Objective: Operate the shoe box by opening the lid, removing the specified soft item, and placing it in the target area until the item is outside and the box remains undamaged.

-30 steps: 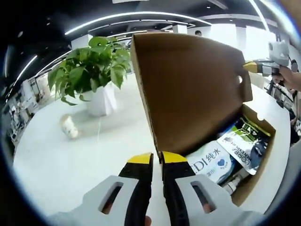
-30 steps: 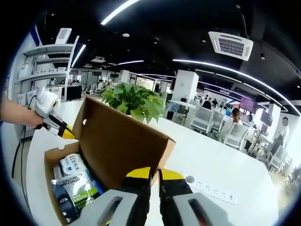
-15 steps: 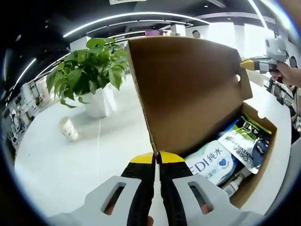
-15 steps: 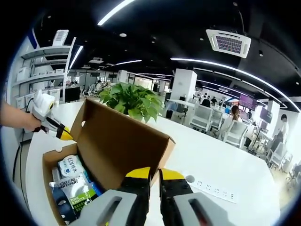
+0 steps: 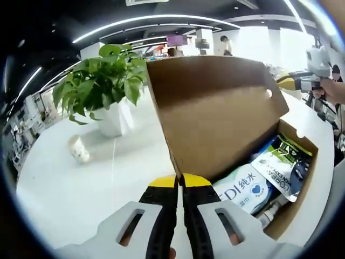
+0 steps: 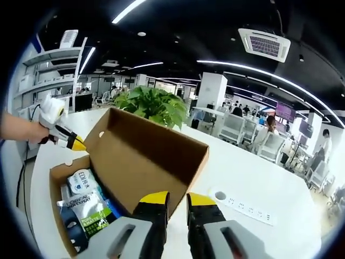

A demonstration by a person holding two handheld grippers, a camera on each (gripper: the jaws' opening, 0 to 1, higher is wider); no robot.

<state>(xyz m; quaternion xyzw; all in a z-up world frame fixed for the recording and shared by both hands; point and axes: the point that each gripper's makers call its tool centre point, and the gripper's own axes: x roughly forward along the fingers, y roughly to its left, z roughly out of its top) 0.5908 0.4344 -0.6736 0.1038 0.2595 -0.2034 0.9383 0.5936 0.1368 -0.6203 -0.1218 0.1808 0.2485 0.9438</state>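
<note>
The shoe box [image 5: 302, 178] rests on the white surface [image 5: 81, 183], lid [image 5: 215, 108] raised, soft pouches [image 5: 245, 186] inside. The left hand-held gripper [image 5: 179, 181] is clenched, apparently on the lid's near edge. The right hand-held gripper [image 6: 175, 198] stands slightly parted beside the lid. A potted plant [image 5: 105, 81] stands behind.

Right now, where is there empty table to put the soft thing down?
Bare white table lies left of the open box, in front of the potted plant; a small cup sits there. More room beside the power strip. Inside the box, the pouches are crowded.
</note>
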